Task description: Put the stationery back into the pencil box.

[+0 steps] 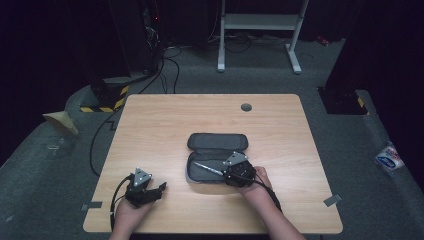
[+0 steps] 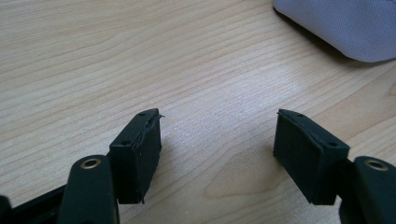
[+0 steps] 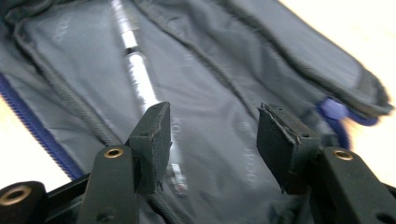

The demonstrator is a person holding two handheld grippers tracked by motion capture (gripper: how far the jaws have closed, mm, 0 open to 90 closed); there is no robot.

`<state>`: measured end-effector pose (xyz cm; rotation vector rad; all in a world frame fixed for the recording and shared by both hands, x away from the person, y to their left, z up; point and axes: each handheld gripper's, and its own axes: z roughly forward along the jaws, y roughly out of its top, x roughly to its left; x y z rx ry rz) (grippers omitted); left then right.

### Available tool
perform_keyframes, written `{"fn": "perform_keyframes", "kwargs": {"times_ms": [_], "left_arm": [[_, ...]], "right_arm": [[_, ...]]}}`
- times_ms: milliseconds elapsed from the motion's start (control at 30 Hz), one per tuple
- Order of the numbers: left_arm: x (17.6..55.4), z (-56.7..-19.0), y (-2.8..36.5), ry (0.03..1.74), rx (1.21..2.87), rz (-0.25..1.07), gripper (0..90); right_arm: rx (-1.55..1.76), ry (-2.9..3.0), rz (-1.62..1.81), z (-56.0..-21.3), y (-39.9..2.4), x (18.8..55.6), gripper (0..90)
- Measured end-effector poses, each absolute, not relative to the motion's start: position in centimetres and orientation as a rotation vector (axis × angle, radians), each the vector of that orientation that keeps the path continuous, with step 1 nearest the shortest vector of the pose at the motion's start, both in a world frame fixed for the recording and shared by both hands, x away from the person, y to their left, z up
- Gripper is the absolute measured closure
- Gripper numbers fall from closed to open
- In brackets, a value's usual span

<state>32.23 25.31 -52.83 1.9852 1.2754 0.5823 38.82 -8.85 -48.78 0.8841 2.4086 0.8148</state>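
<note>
The right gripper [image 3: 212,140] hangs wide open, empty, over the pen [image 3: 140,84] in the unzipped case [image 1: 216,150], probably just dropped off or lining up. The left gripper [image 2: 217,154] sits open on the table [image 2: 116,70], holding nothing, out of the way.

The high view looks forward and down over the whole worktop [image 1: 165,125], while both gripper views sit close, sharing its open case [image 1: 216,159].

we find no text we can read, faint printed marks on the grey lining of the open case [image 3: 224,135] at our 12 o'clock too blurred to make out, a white and blue packet [image 1: 390,156] on the floor at 3 o'clock with print too small
</note>
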Motion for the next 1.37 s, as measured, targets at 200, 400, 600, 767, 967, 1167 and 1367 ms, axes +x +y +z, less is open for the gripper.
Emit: {"fn": "perform_keyframes", "kwargs": {"times_ms": [200, 400, 600, 767, 967, 1167, 1367], "left_arm": [[32.2, -52.8, 25.3, 1.275, 1.986, 0.582, 32.2], [32.2, -52.8, 25.3, 1.274, 1.987, 0.582, 32.2], [32.2, -52.8, 25.3, 1.274, 1.986, 0.583, 32.2], [32.2, -52.8, 25.3, 1.277, 1.984, 0.586, 32.2], [32.2, -52.8, 25.3, 1.278, 1.983, 0.587, 32.1], [32.2, -52.8, 25.3, 1.278, 1.983, 0.587, 32.1], [32.2, -52.8, 25.3, 1.277, 1.986, 0.586, 32.1]], "right_arm": [[0.944, 2.324, 0.909, -47.9, -11.5, 38.5, 43.8], [1.022, 2.222, 0.945, -47.6, -15.4, 38.4, 42.0], [1.142, 2.147, 0.932, -48.5, -20.2, 38.2, 38.9], [1.251, 2.122, 0.862, -50.3, -23.9, 37.9, 37.0], [1.407, 2.136, 0.885, -52.1, -26.0, 37.9, 26.7], [1.425, 2.090, 0.874, -52.3, -25.5, 37.9, 24.9], [1.450, 2.072, 0.867, -52.3, -25.4, 37.8, 23.8]]}}
